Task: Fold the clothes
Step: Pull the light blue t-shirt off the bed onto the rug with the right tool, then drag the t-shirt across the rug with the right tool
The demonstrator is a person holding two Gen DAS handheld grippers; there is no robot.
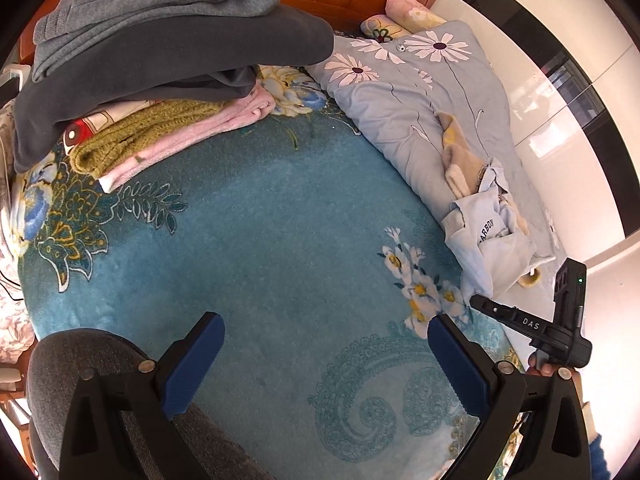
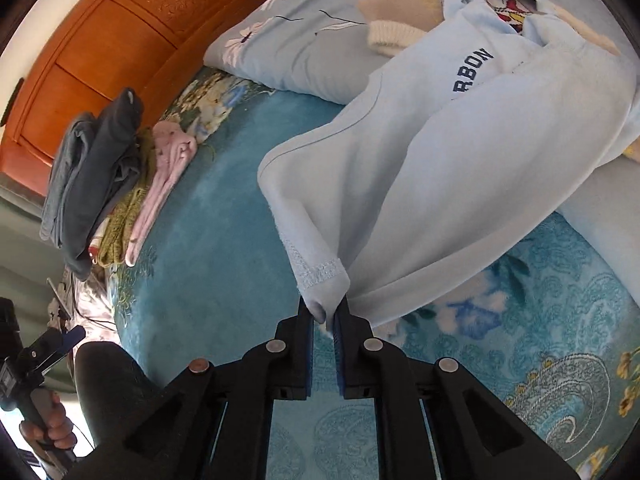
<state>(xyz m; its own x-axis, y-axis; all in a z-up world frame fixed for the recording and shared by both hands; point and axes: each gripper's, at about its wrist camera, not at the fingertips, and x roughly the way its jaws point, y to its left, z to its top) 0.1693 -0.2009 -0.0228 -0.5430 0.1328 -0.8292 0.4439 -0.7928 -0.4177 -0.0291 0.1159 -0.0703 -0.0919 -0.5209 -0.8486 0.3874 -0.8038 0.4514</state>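
A: Where is the pale blue sweatshirt sitting right now?

B: It is lying partly on the teal floral bedspread and partly draping off the grey daisy-print quilt behind it. A stitched hem corner is hanging right at the tips of the right gripper.

A: So the jaws are holding it?

B: Yes, they are standing narrow and pinching that hem corner between them. The cloth is stretching up and away from the tips toward the lettering on the chest.

A: And the left gripper?

B: Its jaws are standing wide apart, with nothing between them but bare bedspread. It is hovering well apart from the sweatshirt, which in the left wrist view is showing at the far right on the quilt.

A: Anything else lying with the sweatshirt?

B: A cream knitted garment is lying on the quilt just beside its upper part, touching it.

A: What is further out?

B: A stack of folded clothes is sitting at the far end of the bedspread: grey and dark pieces on top, an olive knit and a pink piece under them. The orange wooden headboard is standing behind the stack. A hand is gripping the left gripper's handle at the lower left of the right wrist view.
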